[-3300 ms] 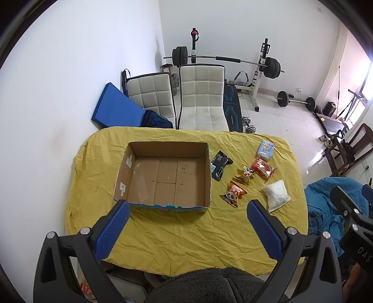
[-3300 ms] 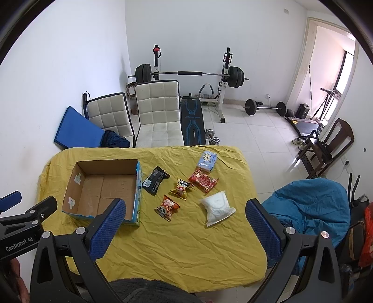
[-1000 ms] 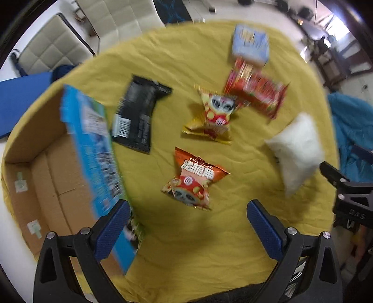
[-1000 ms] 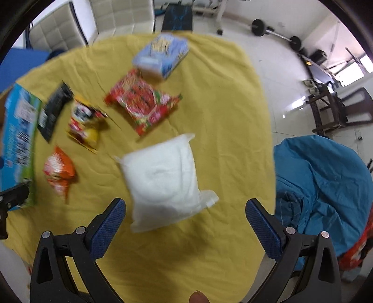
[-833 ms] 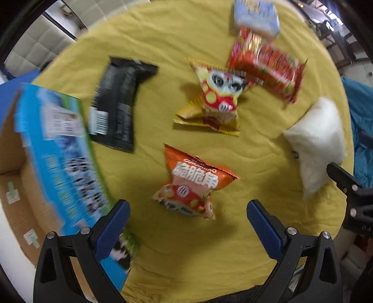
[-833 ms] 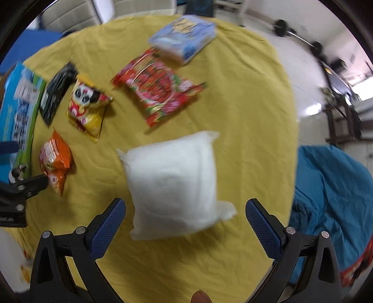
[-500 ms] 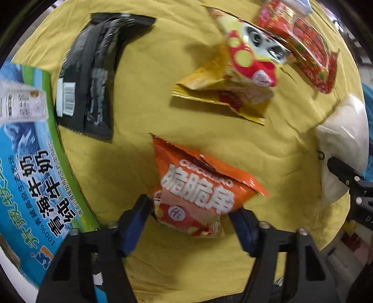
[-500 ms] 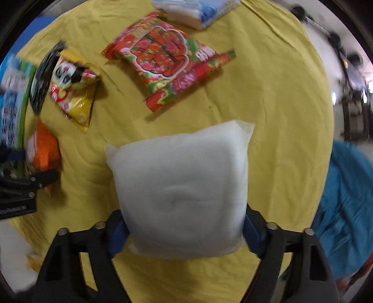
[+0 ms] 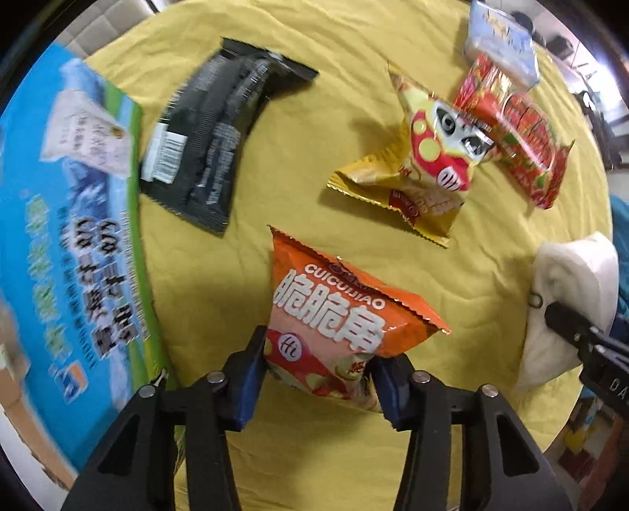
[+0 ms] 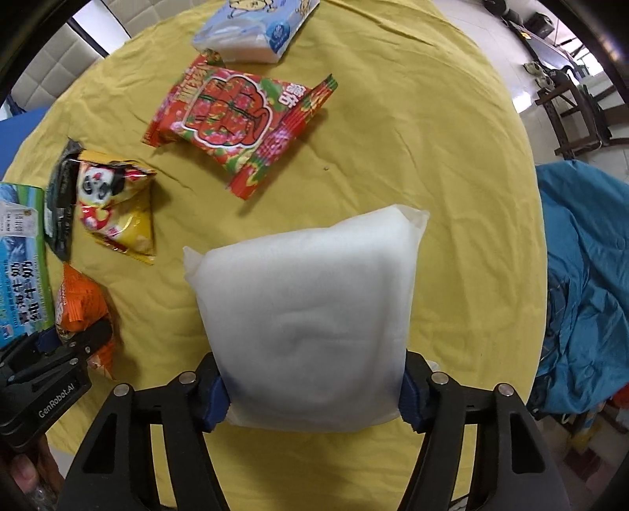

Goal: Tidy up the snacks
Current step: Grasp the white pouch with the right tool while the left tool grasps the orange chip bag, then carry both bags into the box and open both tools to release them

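Note:
An orange snack bag [image 9: 334,310] lies on the yellow tablecloth [image 9: 314,98]. My left gripper [image 9: 320,353] points straight down over its near end. Its jaws are closing, and the blue pads touch both sides of the bag. A puffy white bag [image 10: 306,306] fills the middle of the right wrist view. My right gripper [image 10: 312,389] straddles its near end, jaws closing, pads against its two sides. The cardboard box with a blue printed side [image 9: 67,243] stands at the left.
A black packet [image 9: 212,141], a yellow panda bag [image 9: 424,169], a red packet [image 10: 236,118] and a light-blue pack [image 10: 255,31] lie farther back on the cloth. A blue cover [image 10: 582,275] sits beyond the table's right edge.
Both grippers came down from above the table onto their bags. Their jaws went from wide open to closed in against the orange bag and the white bag.

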Tool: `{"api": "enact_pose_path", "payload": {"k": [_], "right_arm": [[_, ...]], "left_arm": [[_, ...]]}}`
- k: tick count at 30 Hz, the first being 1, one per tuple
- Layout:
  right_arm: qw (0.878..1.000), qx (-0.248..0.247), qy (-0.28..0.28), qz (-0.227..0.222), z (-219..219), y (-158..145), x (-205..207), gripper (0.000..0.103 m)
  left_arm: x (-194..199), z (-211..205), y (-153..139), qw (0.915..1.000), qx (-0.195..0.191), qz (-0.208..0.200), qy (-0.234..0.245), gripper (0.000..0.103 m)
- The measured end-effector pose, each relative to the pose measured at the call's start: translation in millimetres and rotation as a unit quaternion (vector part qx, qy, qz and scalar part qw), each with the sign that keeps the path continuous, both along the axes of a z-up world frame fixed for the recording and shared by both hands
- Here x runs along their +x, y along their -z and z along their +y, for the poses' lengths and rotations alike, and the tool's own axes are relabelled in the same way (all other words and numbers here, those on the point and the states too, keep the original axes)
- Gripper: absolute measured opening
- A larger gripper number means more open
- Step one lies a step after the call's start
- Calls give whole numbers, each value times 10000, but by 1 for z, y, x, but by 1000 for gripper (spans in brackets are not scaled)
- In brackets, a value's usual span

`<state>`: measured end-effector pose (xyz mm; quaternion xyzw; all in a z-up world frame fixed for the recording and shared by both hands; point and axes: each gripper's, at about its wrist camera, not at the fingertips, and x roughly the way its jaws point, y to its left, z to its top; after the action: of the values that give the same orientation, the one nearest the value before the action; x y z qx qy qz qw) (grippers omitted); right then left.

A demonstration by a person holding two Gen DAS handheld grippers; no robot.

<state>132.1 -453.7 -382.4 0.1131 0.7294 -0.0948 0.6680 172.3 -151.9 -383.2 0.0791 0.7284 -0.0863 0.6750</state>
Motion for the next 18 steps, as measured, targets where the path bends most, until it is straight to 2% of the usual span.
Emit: {"api": "enact_pose_path", "payload": {"k": [5, 8, 11, 13, 16, 18], "right_arm": [[9995, 5, -67, -309, 11, -21, -15, 68], [9985, 201, -54, -509, 16, -38, -26, 68], [9965, 348, -121, -751, 27, -68, -35, 68], [9949, 376, -196, -920, 51, -97, -43, 68], [9916, 485, -300, -1163, 83, -132, -49, 68], [9894, 561, -372, -1290, 121, -149, -36, 68]], "left_arm": [[-15, 13, -28, 9993, -91, -328, -153, 45], [-30, 19, -58, 9982, -250, -478, -250, 45], [-42, 32, -94, 9959, -480, -667, -374, 45], [-49, 43, -120, 9936, -628, -816, -460, 45], [-35, 64, -150, 9906, -814, -918, -610, 45], [-26, 95, -162, 9877, -914, -1060, -697, 45]]}}
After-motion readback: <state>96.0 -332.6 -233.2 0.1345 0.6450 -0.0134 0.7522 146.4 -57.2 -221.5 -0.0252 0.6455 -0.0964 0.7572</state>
